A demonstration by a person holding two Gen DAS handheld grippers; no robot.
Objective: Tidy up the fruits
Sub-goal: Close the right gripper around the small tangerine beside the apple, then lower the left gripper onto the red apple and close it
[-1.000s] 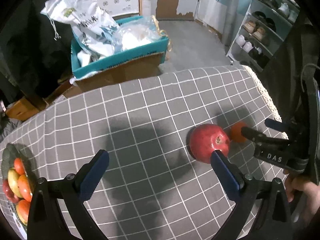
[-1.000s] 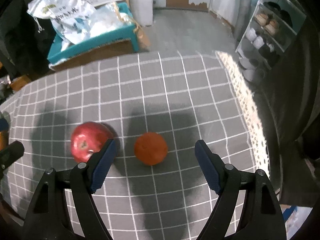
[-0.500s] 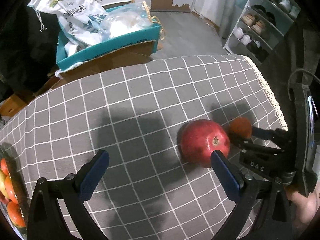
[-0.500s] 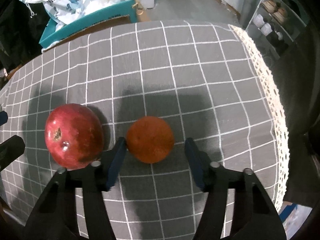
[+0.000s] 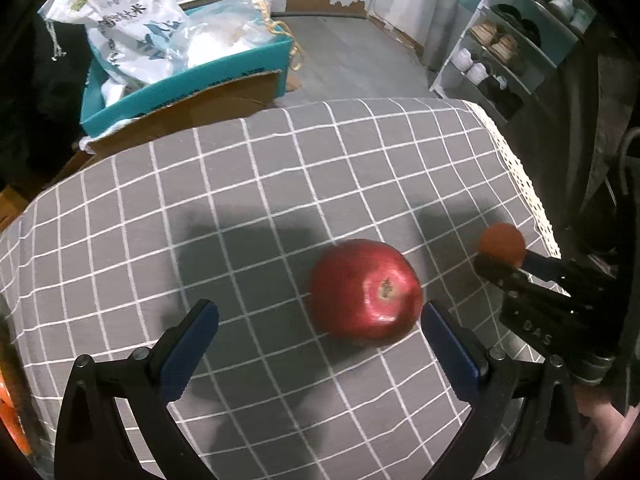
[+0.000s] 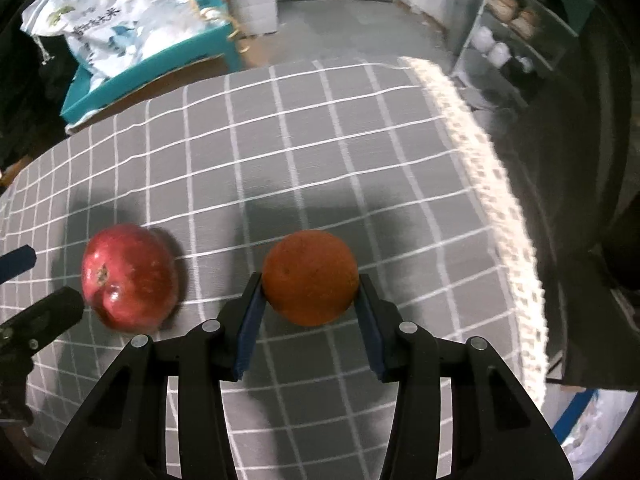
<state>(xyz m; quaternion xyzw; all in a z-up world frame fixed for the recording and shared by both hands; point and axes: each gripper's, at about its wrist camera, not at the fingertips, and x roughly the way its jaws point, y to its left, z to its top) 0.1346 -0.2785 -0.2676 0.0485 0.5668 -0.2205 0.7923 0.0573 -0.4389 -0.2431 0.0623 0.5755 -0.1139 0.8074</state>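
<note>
While our right hand-held gripper (image 6: pixel 310 304) pinches the orange (image 6: pixel 310 277) between both blue pads, our left hand-held gripper (image 5: pixel 318 334) stands spread wide. We see the pomegranate (image 5: pixel 366 288) resting on the table (image 5: pixel 240 184) with its checked grey cloth, just inside the left one's right finger (image 5: pixel 450 350), beside the orange.

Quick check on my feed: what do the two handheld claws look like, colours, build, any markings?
Both match: the left claw and right claw have black plastic fingers with silver screws and blue pads. In the left wrist view, the right claw's body carries white "DAS" lettering, a grey cable loops behind it, and bare skin shows beneath.
</note>
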